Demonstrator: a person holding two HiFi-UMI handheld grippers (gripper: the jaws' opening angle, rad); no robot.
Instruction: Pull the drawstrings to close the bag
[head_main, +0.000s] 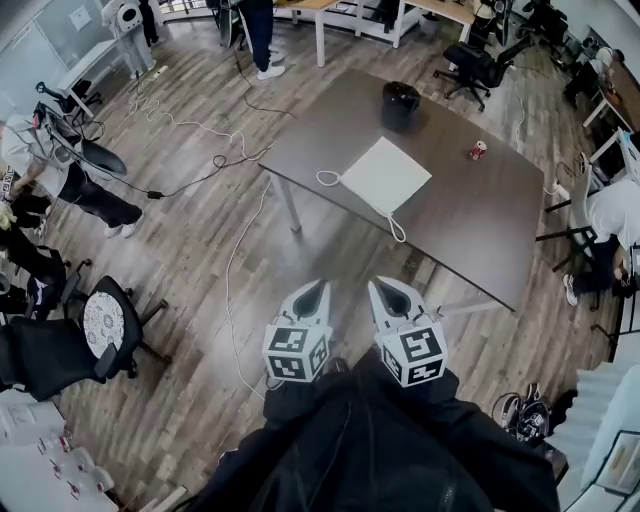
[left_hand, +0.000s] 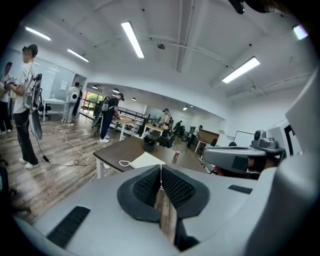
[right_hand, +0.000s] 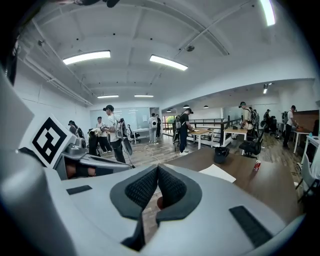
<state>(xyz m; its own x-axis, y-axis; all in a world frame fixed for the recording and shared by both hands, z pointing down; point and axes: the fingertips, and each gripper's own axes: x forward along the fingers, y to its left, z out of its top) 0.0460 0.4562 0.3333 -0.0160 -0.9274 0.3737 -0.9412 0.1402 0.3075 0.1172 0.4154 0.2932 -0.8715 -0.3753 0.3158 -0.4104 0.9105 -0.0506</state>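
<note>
The red object (head_main: 477, 150) on the right of the bench (head_main: 470, 225) is too small to identify; the opening of the white bag (head_main: 386, 175) is indistinct.

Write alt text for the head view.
The left gripper and right gripper, both shut and empty, hover side by side before a dark table. On it are a white bag with loose drawstrings, a black bin and a red can.

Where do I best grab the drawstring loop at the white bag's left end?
Pinch the cord loop where it lies clear of the bag on the table, probably coming from above on that left side. It lies flat, so straddle one strand and pull outward.
</note>
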